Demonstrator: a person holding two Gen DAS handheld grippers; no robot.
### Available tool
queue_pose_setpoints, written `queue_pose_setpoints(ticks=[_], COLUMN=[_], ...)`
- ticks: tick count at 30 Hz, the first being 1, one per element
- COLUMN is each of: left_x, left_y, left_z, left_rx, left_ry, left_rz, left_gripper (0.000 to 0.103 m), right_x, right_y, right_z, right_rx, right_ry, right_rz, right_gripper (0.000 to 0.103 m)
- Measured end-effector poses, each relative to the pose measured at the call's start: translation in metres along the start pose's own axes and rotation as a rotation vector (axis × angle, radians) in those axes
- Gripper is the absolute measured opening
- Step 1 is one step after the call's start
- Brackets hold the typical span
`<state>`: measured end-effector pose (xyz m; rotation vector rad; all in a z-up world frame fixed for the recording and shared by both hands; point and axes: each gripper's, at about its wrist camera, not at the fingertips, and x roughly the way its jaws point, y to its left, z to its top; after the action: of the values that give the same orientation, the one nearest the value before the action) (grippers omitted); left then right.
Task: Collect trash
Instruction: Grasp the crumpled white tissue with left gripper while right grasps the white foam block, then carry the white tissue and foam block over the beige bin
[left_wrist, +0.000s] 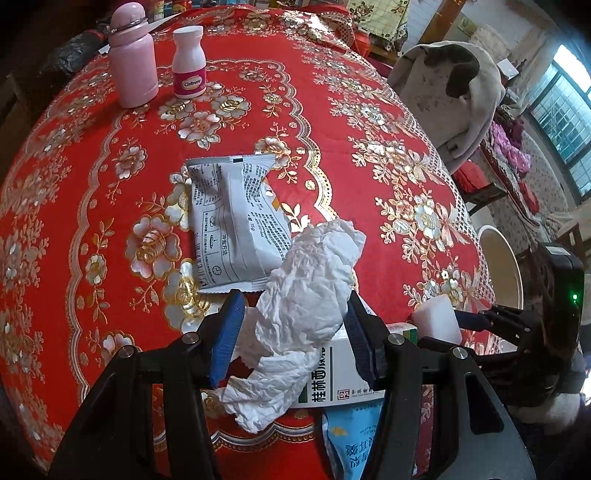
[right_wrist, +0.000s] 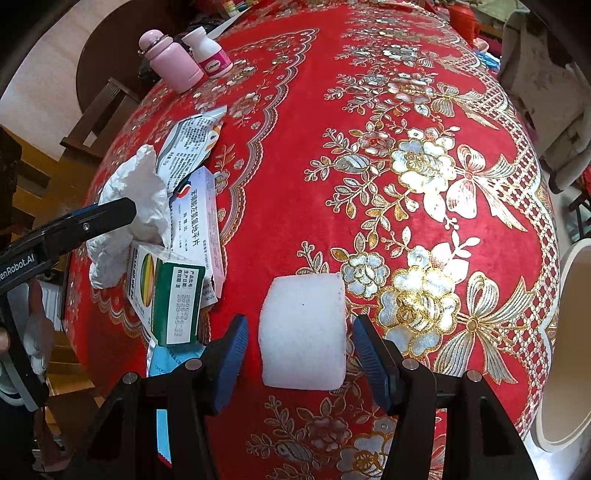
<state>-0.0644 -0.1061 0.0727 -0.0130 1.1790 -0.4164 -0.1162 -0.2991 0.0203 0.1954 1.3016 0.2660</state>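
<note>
A red cloth with gold and silver flowers (right_wrist: 369, 147) covers the worktop. The left claw (left_wrist: 295, 328) is clamped on a crumpled white tissue (left_wrist: 306, 295), above a white medicine box (left_wrist: 340, 376) and a grey snack wrapper (left_wrist: 236, 221). The right claw (right_wrist: 299, 354) grips a white foam block (right_wrist: 304, 328) at the worktop's near edge. A pink flask (left_wrist: 131, 59) and a pill bottle (left_wrist: 189, 62) stand at the far side; a draped chair (left_wrist: 450, 96) and a window (left_wrist: 565, 110) lie beyond.
</note>
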Motion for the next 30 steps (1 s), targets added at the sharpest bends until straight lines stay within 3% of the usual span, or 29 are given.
queue_pose_setpoints(ticks=[6,8,9,10,11,15,22,30], left_x=[0.006,0.007,0.008,0.008,0.009,0.007,-0.015,-0.034], left_y=[0.000,0.000,0.000,0.000,0.001,0.009,0.028,0.024], left_z=[-0.001,-0.002,-0.003,-0.003,-0.003,-0.002,0.012,0.025], left_rx=[-0.009,-0.012,-0.014,-0.017,-0.020,-0.057,-0.152,-0.165], left_ry=[0.010,0.011,0.012,0.017,0.019,0.015,-0.034,-0.084], left_rz=[-0.013,-0.019,-0.016,-0.010,-0.008,-0.015,-0.044,-0.043], left_gripper=[0.052,0.045,0.035,0.029,0.028,0.018,0.016,0.016], right_x=[-0.002,-0.003,-0.004,-0.006,-0.007,-0.015,-0.038,-0.050], right_y=[0.001,0.000,-0.001,-0.002,-0.003,-0.005,-0.013,-0.014], right_z=[-0.005,-0.006,-0.007,-0.008,-0.009,-0.011,-0.007,-0.001], right_rx=[-0.001,0.000,-0.004,-0.005,-0.008,-0.015,0.006,0.022], right_ry=[-0.011,-0.015,-0.016,-0.022,-0.026,-0.046,-0.099,-0.133], right_rz=[-0.010,-0.013,-0.011,-0.012,-0.006,0.000,0.019,0.028], right_gripper=[0.056,0.056,0.056,0.048,0.042,0.040,0.040,0.040])
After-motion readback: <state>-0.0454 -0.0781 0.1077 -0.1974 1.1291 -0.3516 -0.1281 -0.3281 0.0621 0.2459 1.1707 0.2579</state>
